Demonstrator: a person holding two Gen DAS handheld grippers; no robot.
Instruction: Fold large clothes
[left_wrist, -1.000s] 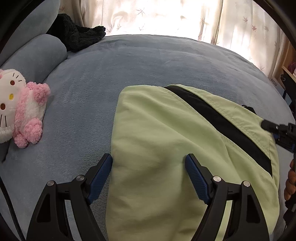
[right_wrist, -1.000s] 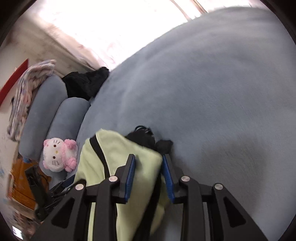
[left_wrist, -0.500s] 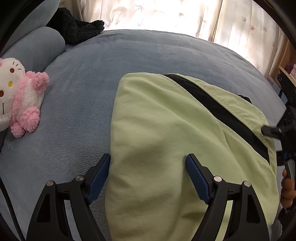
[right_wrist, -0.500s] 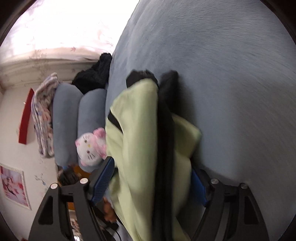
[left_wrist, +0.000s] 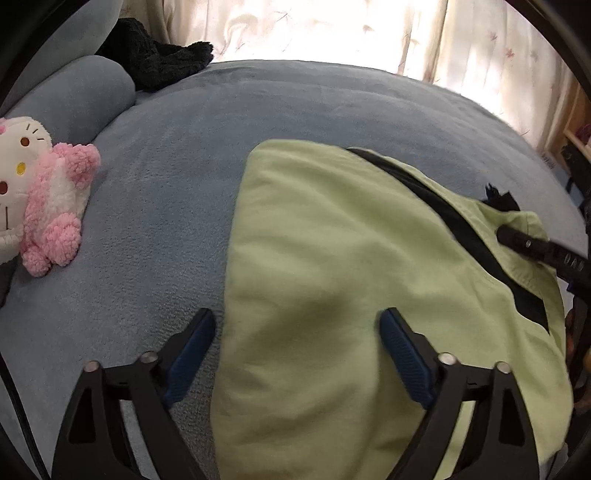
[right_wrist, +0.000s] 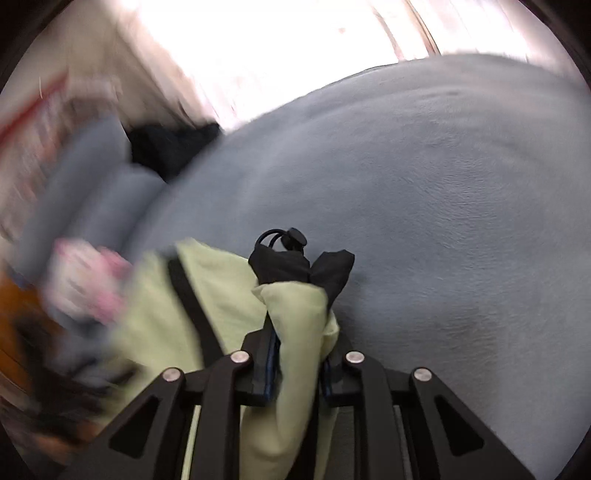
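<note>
Left tool, black two-finger frame with blue ribbed pads: jaws spread wide, having just opened further, pointing steeply down; pads press on nothing, pale green cloth garment lying between them.

Right tool, same black build: jaws have just been closing, now clamped on a bunched fold of the garment, angled downward.

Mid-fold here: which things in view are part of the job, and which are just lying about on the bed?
Part of the job:
- green garment
- right gripper, shut on its corner
- left gripper, open over it

Lying about:
- pink plush toy
- black knit item
- blue pillow
</note>
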